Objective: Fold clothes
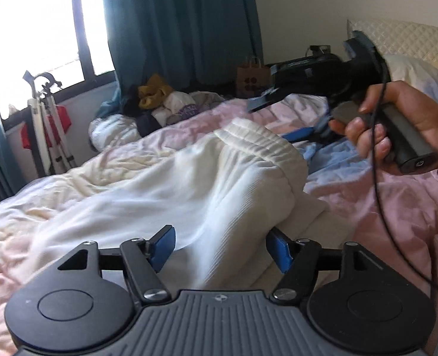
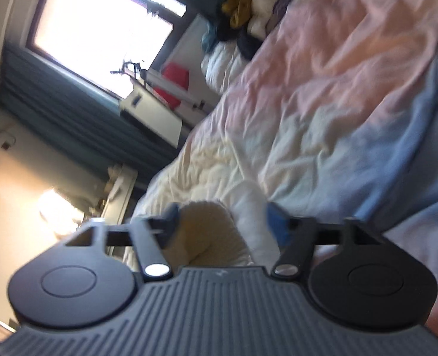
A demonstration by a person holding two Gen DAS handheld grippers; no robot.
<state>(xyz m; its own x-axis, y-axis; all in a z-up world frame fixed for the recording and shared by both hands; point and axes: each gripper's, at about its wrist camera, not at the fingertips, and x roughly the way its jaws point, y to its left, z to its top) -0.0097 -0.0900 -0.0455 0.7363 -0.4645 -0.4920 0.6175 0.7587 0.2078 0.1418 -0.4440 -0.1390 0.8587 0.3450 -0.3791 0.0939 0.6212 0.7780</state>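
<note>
Both grippers' jaws (spread) flank white garment (image 1: 207, 178).

Legible markings: none.
No text, brand, number or label can be read in either wrist view; the paper bag (image 1: 253, 77) by the bed's far edge carries a dark printed motif, too small and blurred to decipher.
</note>
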